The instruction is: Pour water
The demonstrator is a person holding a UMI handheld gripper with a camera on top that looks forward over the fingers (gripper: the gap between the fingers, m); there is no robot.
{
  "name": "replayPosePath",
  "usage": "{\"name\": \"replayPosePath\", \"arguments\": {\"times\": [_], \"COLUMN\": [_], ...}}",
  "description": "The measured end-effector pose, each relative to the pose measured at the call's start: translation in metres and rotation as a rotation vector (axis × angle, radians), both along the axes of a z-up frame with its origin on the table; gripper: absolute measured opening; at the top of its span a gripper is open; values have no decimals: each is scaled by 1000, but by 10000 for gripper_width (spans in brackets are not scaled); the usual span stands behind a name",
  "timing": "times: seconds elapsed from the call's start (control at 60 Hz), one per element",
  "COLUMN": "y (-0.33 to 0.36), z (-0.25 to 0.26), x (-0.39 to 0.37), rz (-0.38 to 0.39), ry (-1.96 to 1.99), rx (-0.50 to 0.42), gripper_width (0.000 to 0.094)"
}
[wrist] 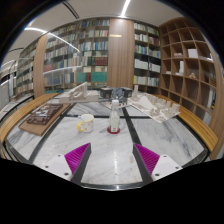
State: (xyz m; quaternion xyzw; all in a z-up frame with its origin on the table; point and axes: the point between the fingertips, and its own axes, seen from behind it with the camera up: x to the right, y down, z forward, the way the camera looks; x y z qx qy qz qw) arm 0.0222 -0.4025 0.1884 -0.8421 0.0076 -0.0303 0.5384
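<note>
A small bottle (114, 119) with a pale cap stands upright on the white marble table (105, 160), well beyond my fingers. A cream cup (86, 122) stands to its left, a short gap away. My gripper (112, 158) is open and empty, with its magenta pads (76, 155) spread wide over bare tabletop. Nothing stands between the fingers.
Books and papers (155, 105) lie at the table's far right, and a dark board (40, 117) lies at the far left. Wooden benches (196, 125) run along both sides. Tall bookshelves (90, 55) line the back wall.
</note>
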Motion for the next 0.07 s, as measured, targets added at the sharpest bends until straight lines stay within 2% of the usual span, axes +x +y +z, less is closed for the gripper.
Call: {"name": "replayPosePath", "arguments": {"times": [0.067], "y": [-1], "z": [4], "x": [5], "rz": [-10], "ry": [-15], "rx": [16], "gripper_width": [859]}}
